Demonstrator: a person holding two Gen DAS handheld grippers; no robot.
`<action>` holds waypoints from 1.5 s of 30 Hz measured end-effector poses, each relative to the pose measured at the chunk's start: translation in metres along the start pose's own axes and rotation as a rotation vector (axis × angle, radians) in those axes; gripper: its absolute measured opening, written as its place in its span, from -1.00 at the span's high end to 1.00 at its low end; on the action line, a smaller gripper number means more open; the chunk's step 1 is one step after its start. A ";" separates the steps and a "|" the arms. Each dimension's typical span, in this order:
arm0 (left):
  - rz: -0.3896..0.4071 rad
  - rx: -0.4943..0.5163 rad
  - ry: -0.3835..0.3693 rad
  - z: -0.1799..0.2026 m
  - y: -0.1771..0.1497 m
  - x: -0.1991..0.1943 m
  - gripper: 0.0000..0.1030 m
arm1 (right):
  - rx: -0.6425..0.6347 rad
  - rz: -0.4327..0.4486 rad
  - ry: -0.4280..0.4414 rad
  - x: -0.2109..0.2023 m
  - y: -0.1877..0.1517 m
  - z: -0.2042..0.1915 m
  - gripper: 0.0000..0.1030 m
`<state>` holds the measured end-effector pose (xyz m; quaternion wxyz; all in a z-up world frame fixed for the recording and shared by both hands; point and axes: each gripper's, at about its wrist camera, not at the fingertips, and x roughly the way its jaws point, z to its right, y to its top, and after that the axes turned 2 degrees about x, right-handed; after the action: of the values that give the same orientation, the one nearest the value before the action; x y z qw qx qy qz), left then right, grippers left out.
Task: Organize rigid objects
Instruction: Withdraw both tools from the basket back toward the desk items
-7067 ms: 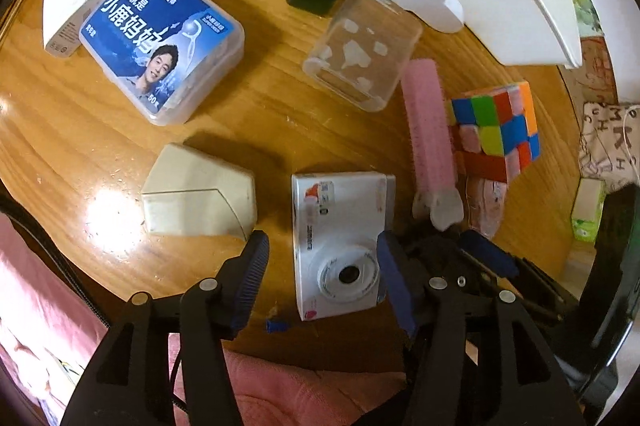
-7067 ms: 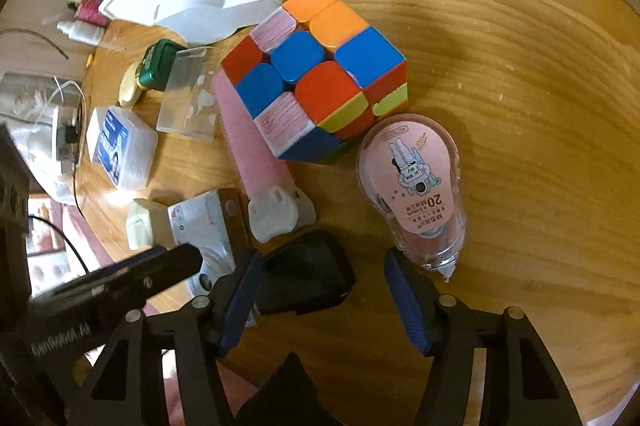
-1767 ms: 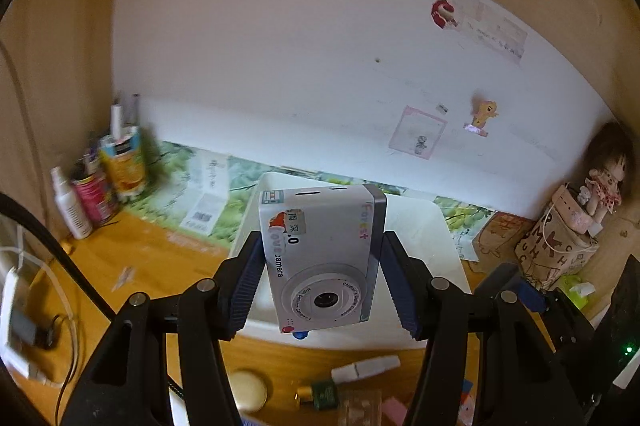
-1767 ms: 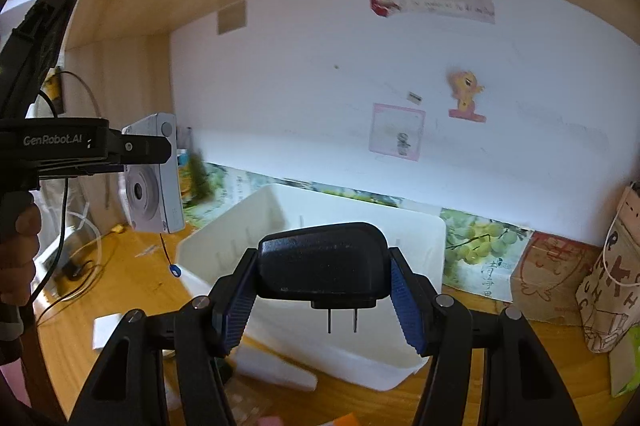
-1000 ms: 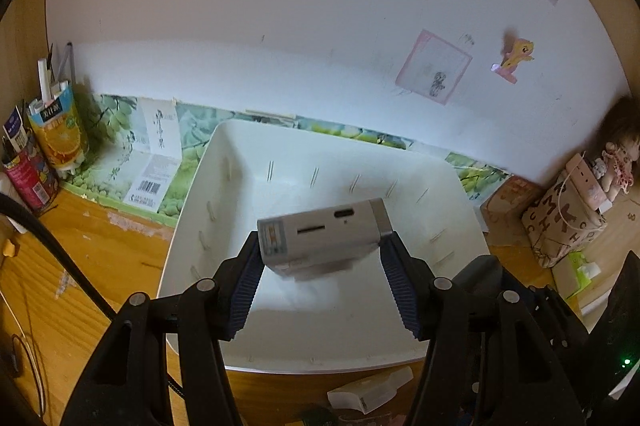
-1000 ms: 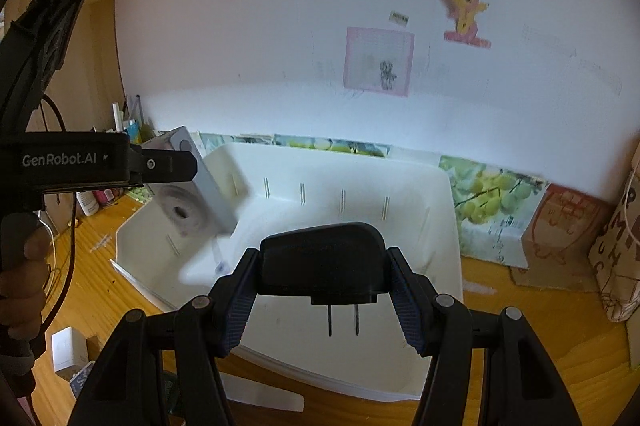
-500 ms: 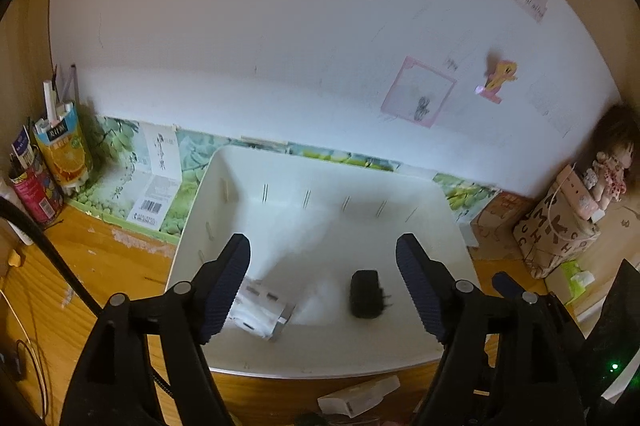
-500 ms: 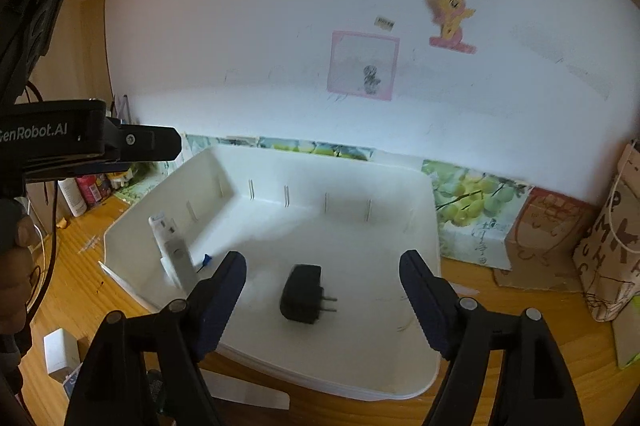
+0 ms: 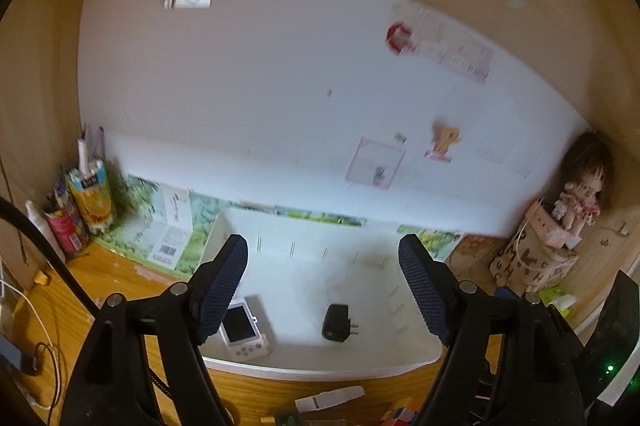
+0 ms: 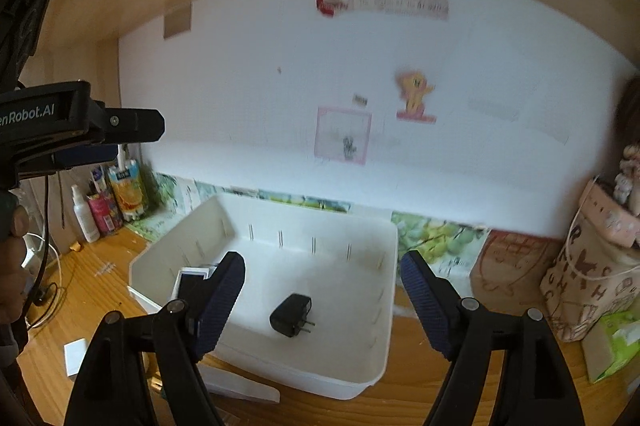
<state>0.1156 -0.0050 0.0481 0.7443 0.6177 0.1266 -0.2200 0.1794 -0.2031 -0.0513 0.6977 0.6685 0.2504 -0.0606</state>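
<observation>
Both grippers stood wide open and held nothing. The left gripper [image 9: 322,280] had just been opening; its blue ribbed pads were well apart and nothing lay between them. The right gripper [image 10: 322,296] had likewise just been opening, with its pads clear of every object.

Both hung above the near side of the white bin [image 9: 304,372], which sat on the wooden desk [image 9: 100,286] against the white wall [image 9: 260,85]. Inside the bin, the small white camera [image 9: 244,332] lay in the near left corner, screen side up, touching the bin floor. In the right wrist view the camera [image 10: 192,276] was partly hidden behind the right gripper's left finger. The black charger [image 10: 291,314] lay near the middle of the bin floor, prongs pointing right, well apart from the camera.

In the right wrist view, the left gripper's body [image 10: 80,123] projected from the left edge, with a hand [image 10: 12,266] below it.

A juice carton [image 9: 91,195] and bottles stood in the left corner of the desk. A paper bag [image 10: 588,290] and a doll [image 9: 582,193] stood at the right. A white clip [image 9: 330,398] and a colour cube [image 9: 404,414] lay on the desk before the bin.
</observation>
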 end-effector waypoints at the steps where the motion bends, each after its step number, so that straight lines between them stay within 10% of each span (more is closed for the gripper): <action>1: 0.017 0.006 0.008 0.003 0.001 -0.007 -0.58 | -0.004 0.010 0.004 -0.005 0.002 0.001 -0.59; 23: 0.206 -0.023 0.196 0.043 -0.038 -0.140 -0.87 | -0.045 0.158 0.083 -0.125 -0.018 0.032 -0.59; 45: -0.051 -0.121 0.282 0.034 -0.102 -0.151 -0.90 | 0.008 0.009 0.046 -0.127 -0.066 0.053 -0.66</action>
<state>-0.0680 -0.0269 0.0364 0.7492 0.5932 0.2585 -0.1417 0.0561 -0.2926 -0.0576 0.6894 0.6735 0.2630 -0.0431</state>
